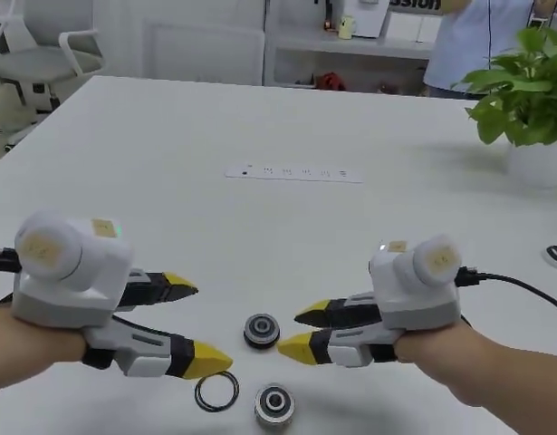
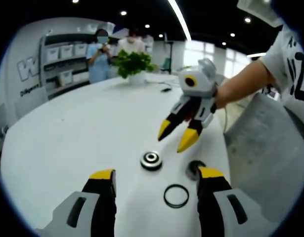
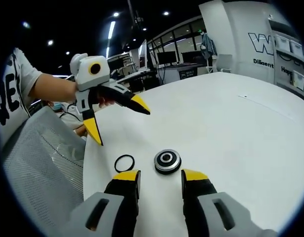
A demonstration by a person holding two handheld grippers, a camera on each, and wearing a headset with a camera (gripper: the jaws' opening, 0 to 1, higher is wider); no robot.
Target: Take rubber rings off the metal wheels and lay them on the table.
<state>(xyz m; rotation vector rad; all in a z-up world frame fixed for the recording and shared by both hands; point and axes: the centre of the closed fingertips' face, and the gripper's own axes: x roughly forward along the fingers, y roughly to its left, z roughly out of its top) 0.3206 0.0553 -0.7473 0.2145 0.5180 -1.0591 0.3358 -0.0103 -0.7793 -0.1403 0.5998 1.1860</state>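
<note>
Jaws of the white, yellow-tipped left gripper (image 1: 208,326) are gaping wide over the white table (image 1: 287,118). A thin black rubber ring (image 1: 216,391) is lying loose beside the nearer round metal wheel (image 1: 274,404). The farther round metal wheel (image 1: 261,330) is sitting between both grippers. The right gripper (image 1: 292,333) is hovering with its jaws slightly parted, holding nothing.

Parted right tongs (image 3: 160,177), wheel (image 3: 167,161), loose ring (image 3: 115,163)

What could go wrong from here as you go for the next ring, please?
The dark-rimmed wheel lies loose between the left gripper and right gripper; tugging its ring could skid it unless one pins it. The loose ring and the other wheel lie near the edge of the table beside the left gripper, which might knock them off.
</note>
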